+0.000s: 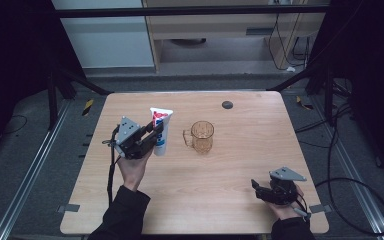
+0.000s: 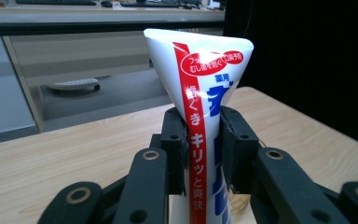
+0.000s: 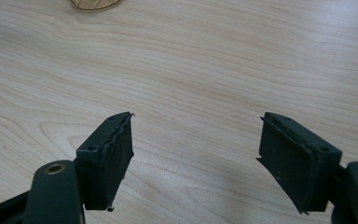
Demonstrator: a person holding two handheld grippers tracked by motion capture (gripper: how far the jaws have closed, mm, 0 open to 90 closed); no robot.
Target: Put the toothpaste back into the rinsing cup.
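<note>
A white toothpaste tube (image 1: 161, 131) with red and blue print stands upright, crimped flat end up, left of the table's middle. My left gripper (image 1: 155, 136) is shut on it from the left. In the left gripper view both pads press the tube (image 2: 200, 116) at mid-height, the left gripper (image 2: 204, 144) gripping below the wide end. A clear amber mug (image 1: 202, 136) with its handle to the left stands just right of the tube. My right gripper (image 1: 256, 187) rests low near the table's front right corner, its jaws wide apart over bare wood (image 3: 196, 149), holding nothing.
The wooden table (image 1: 240, 165) has a small dark round cap (image 1: 227, 104) near its far edge. The mug's base (image 3: 93, 3) peeks in at the top of the right gripper view. Beyond the table lie grey floor, cables and light cabinets.
</note>
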